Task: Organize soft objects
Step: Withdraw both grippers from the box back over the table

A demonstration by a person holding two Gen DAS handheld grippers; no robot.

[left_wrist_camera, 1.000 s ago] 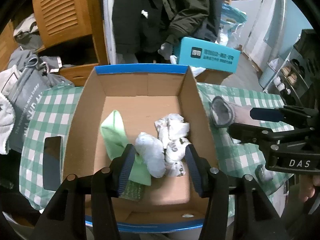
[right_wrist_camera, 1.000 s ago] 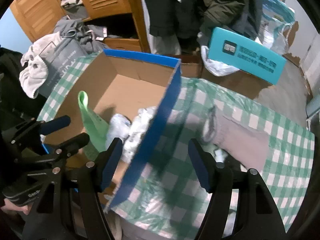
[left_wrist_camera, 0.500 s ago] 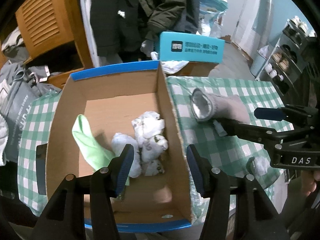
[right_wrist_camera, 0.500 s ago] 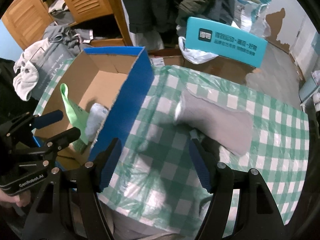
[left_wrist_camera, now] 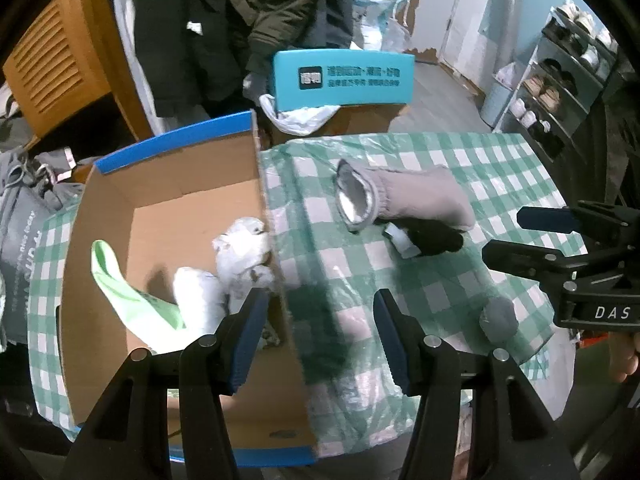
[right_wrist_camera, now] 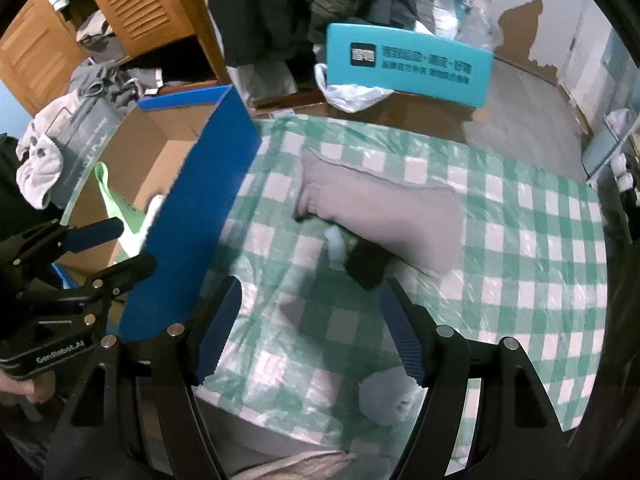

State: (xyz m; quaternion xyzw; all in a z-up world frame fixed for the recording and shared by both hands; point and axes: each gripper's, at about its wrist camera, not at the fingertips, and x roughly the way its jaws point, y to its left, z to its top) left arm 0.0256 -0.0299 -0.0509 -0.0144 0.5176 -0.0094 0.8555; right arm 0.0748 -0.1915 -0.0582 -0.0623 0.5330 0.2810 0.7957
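On the checked tablecloth (left_wrist_camera: 500, 168), cardboard box (left_wrist_camera: 168, 184) sits left holding rolled socks (left_wrist_camera: 240, 244); grey sock (right_wrist_camera: 380, 208) lies right, small grey ball (right_wrist_camera: 386, 394) nearer. Left gripper (left_wrist_camera: 318, 330) and right gripper (right_wrist_camera: 310, 328) both gape wide, empty.

both views look steeply down from close above the tabletop (left_wrist_camera: 500, 168), each past its own tool's fingers. the left wrist view sits over the right wall of the cardboard box (left_wrist_camera: 276, 280), the right wrist view further right over the checked cloth. both share the box, the grey sock (right_wrist_camera: 384, 216) and the teal carton (left_wrist_camera: 340, 76).
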